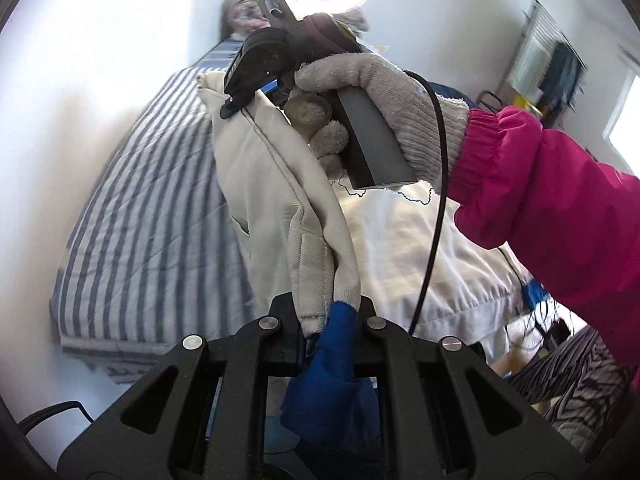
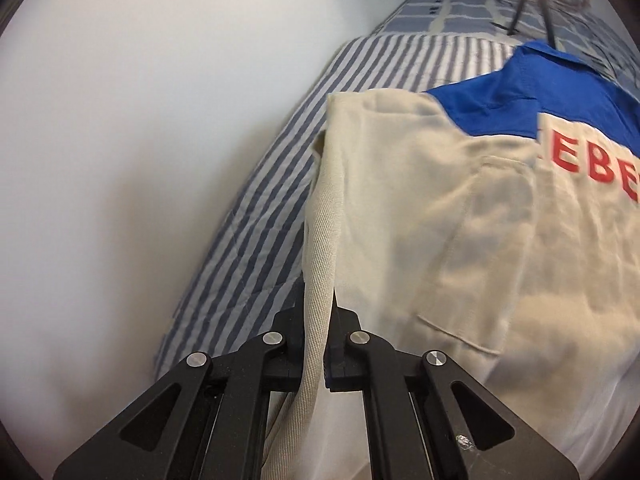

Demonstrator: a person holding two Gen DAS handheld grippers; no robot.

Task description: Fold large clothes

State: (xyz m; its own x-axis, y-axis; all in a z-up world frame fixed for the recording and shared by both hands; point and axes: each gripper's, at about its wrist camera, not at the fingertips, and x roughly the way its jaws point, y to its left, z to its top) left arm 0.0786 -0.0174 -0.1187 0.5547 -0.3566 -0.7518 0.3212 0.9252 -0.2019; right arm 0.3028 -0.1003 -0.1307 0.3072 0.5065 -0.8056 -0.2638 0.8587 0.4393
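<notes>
A cream work jacket (image 2: 460,220) with a blue yoke and red letters lies on the striped bed (image 2: 260,220). My right gripper (image 2: 320,320) is shut on a folded cream edge of it, which runs up between the fingers. In the left wrist view the same jacket (image 1: 272,184) hangs as a cream band between both grippers. My left gripper (image 1: 324,320) is shut on its cream hem together with a bit of blue cloth. The right gripper (image 1: 234,106) pinches the far end, held by a grey-gloved hand (image 1: 380,92) in a pink sleeve (image 1: 540,200).
The bed (image 1: 140,200) runs along a white wall on the left. A black cable (image 1: 436,200) hangs from the right gripper's handle. A white cloth (image 1: 420,248) and a zebra-patterned fabric (image 1: 560,380) lie to the right. A tripod (image 2: 520,12) stands near the bed's head.
</notes>
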